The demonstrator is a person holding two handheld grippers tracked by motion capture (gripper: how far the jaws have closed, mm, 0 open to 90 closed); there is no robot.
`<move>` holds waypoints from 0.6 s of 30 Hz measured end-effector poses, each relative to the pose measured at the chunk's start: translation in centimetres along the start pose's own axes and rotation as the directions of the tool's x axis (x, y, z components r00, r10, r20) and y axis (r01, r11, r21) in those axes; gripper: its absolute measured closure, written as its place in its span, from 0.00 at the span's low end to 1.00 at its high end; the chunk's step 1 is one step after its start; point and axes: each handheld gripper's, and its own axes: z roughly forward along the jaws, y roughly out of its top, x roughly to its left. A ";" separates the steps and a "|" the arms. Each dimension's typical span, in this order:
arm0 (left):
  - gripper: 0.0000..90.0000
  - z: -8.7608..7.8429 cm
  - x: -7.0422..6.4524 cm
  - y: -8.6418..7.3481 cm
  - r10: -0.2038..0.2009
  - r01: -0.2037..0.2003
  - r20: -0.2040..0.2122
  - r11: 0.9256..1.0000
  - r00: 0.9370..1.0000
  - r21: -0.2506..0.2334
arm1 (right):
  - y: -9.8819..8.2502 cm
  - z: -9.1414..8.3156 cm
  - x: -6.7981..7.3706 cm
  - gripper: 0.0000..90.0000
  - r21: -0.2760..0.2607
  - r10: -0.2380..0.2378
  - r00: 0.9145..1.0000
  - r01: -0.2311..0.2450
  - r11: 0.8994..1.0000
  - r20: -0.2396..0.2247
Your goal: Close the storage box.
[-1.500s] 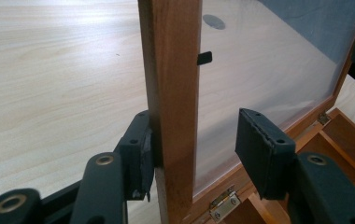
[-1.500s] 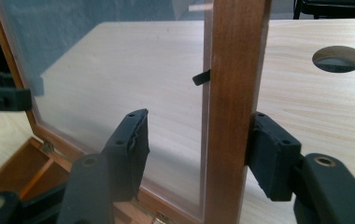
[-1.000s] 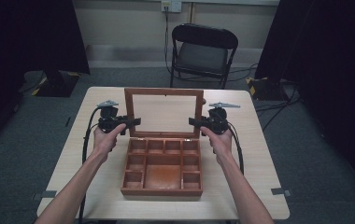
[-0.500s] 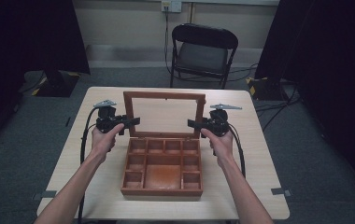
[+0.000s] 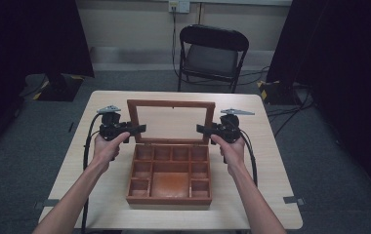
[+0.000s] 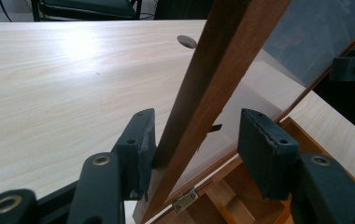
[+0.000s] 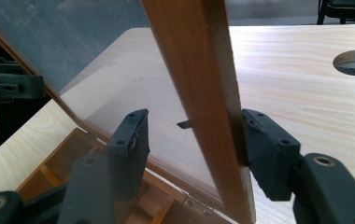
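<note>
Lid (image 5: 171, 103) stands raised off the rear edge of the wooden box (image 5: 170, 199), mid-tabletop (image 5: 264, 170). We see the left gripper (image 5: 137, 129) with jaws open astride one side rail. The right gripper (image 5: 204, 129) has the other rail between jaws that have just been closing, unclamped. We judge lowering not yet begun.

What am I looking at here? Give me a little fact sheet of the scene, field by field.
Setting: light wooden table, black folding chair behind it
Main thing: wooden box divided into compartments, which look empty
Lid: glass-paned lid, hinged at the back, standing raised
Left gripper: jaws astride the lid's left rail, one against the wood, the other apart from it
Right gripper: jaws astride the lid's right rail and have just been closing; one touches the wood, the other is apart from it
</note>
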 end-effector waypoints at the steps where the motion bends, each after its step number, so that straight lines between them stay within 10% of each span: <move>1: 0.52 0.0 0.0 0.0 0.004 -0.004 -0.003 1.000 1.000 0.000 | 0.0 0.0 0.0 0.47 -0.001 0.003 1.000 -0.003 1.000 0.002; 18: 0.51 -1.3 -1.1 -0.7 0.062 -0.062 -0.003 0.998 0.998 0.022 | -0.8 -1.1 0.9 0.42 0.023 -0.023 1.000 0.023 0.999 -0.008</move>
